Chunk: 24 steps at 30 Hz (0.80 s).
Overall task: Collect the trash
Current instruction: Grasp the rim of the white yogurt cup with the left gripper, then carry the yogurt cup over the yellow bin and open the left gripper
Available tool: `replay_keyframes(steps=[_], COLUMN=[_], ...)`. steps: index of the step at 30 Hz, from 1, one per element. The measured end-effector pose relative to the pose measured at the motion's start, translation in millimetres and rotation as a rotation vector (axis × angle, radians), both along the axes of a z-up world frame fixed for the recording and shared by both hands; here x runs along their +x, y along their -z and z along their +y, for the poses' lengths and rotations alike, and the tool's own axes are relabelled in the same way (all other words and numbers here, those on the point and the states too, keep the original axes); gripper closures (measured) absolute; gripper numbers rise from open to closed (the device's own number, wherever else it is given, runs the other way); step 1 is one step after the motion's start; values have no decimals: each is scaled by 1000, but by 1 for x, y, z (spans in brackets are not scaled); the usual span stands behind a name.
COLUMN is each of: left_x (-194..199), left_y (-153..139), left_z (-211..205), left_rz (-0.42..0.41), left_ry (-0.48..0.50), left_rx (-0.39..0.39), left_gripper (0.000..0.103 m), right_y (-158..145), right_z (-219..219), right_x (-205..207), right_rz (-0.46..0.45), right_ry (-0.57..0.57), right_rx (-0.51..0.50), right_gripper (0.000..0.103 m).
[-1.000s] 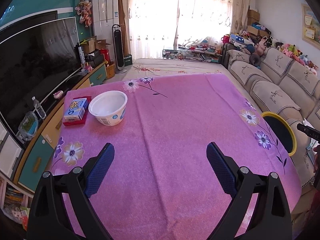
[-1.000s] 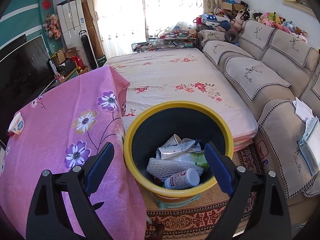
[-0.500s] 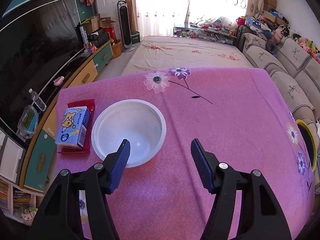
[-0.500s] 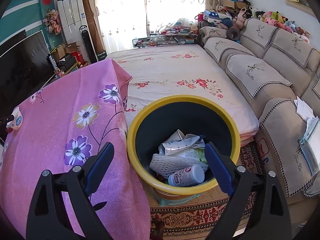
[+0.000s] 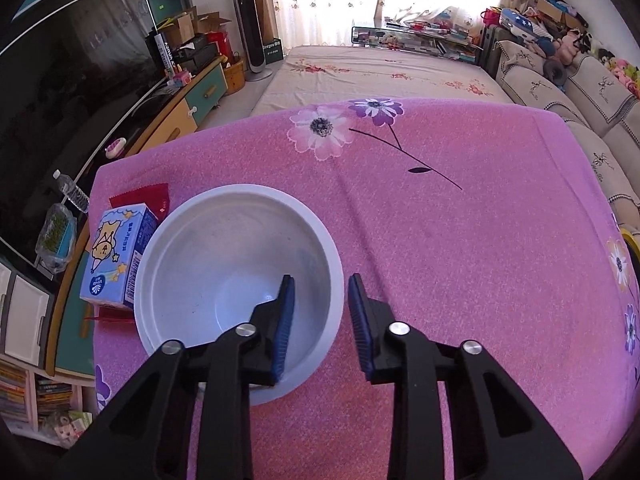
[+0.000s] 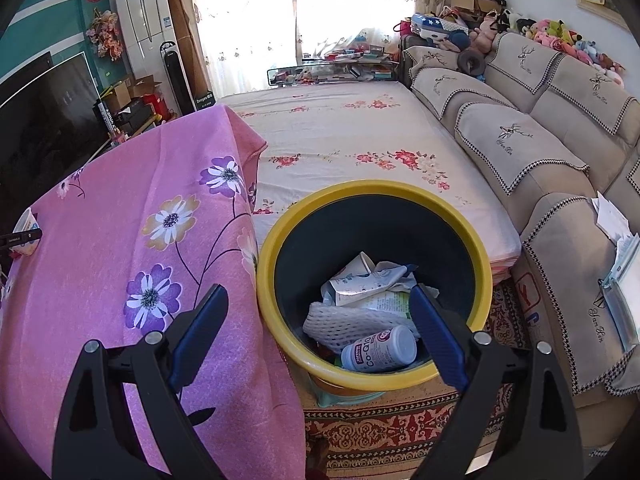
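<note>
A white plastic bowl (image 5: 224, 264) stands empty on the pink flowered tablecloth (image 5: 460, 240). My left gripper (image 5: 320, 292) straddles its right rim, one finger inside the bowl, one outside, jaws narrowed with a gap still showing. A blue carton (image 5: 114, 256) lies on a red wrapper (image 5: 142, 200) left of the bowl. My right gripper (image 6: 316, 300) is open and empty above a yellow-rimmed bin (image 6: 372, 200) that holds a white bottle (image 6: 380, 350), foam netting and crumpled cartons.
The bin stands on a patterned rug (image 6: 384, 432) between the table's right edge and a beige sofa (image 6: 560, 184). A TV (image 5: 60, 92) and a cabinet run along the left. A flowered bed (image 5: 372, 72) lies beyond the table.
My left gripper moved forward and down to the bowl and its jaws narrowed around the right rim. My right gripper barely shifted over the bin and stayed open.
</note>
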<state>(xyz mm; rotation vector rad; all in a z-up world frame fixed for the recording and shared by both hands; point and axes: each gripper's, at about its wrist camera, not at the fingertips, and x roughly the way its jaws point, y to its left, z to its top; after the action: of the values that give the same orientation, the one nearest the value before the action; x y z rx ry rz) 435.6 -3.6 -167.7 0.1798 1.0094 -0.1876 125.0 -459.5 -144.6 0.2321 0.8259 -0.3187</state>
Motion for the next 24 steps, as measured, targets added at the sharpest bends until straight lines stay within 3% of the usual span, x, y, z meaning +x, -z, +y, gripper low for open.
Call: replay_keyframes(steps=[5,13,24], left_x=[-1,-39,-129], left_y=[-1,-26,-65], left_z=[-7,-32,-120], left_rz=[-30,-91,-159], left_ry=[-9,33,232], left_rx=[34,26,-12], left_gripper=[91,95,95], right_y=[0,1,-11], right_z=[0,-3,-9], right_x=[-1,-6,-34], right_rz=[0,-9,-49], right_ry=[0,1,14], right_rx=[3,17,18], right_gripper=[16,16,16])
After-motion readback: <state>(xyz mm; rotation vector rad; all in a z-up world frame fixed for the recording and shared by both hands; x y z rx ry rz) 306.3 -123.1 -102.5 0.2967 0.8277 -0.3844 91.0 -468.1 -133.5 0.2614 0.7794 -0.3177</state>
